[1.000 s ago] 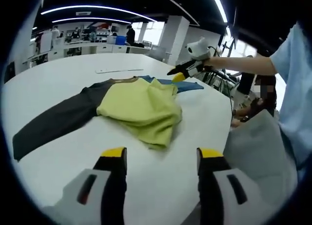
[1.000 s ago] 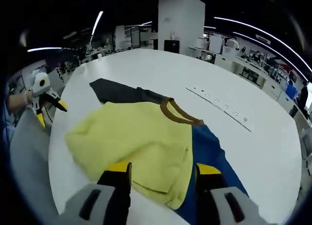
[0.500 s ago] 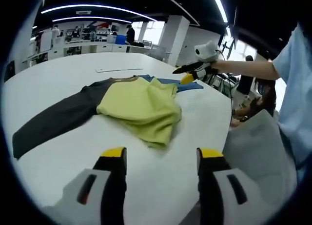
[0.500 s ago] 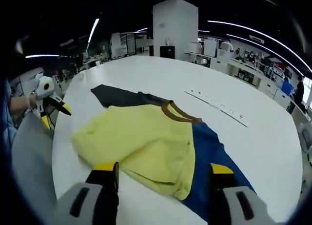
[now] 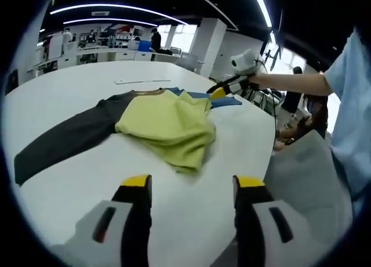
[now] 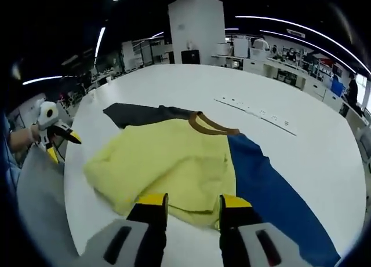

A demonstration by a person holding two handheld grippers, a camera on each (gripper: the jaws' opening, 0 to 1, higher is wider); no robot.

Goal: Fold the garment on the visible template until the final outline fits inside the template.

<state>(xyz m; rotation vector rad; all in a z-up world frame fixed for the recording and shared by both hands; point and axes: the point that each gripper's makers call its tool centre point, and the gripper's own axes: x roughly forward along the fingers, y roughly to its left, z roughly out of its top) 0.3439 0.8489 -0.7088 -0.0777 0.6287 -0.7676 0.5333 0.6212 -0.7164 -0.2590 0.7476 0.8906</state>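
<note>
Left claw [image 5: 186,186] hangs open over bare white tabletop [image 5: 69,87] — the garment [image 5: 165,125], yellow body bunched, dark sleeve outstretched, lies well beyond. Right claw [image 6: 186,202], jaws parted and holding nothing, hovers at the garment's [image 6: 174,163] yellow hem — blue sleeve alongside.

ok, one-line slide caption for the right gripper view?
Right gripper open above the yellow body of the garment on the white table.

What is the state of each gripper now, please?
Left gripper: open, holding nothing.
Right gripper: open, holding nothing, near the garment's yellow edge.
</note>
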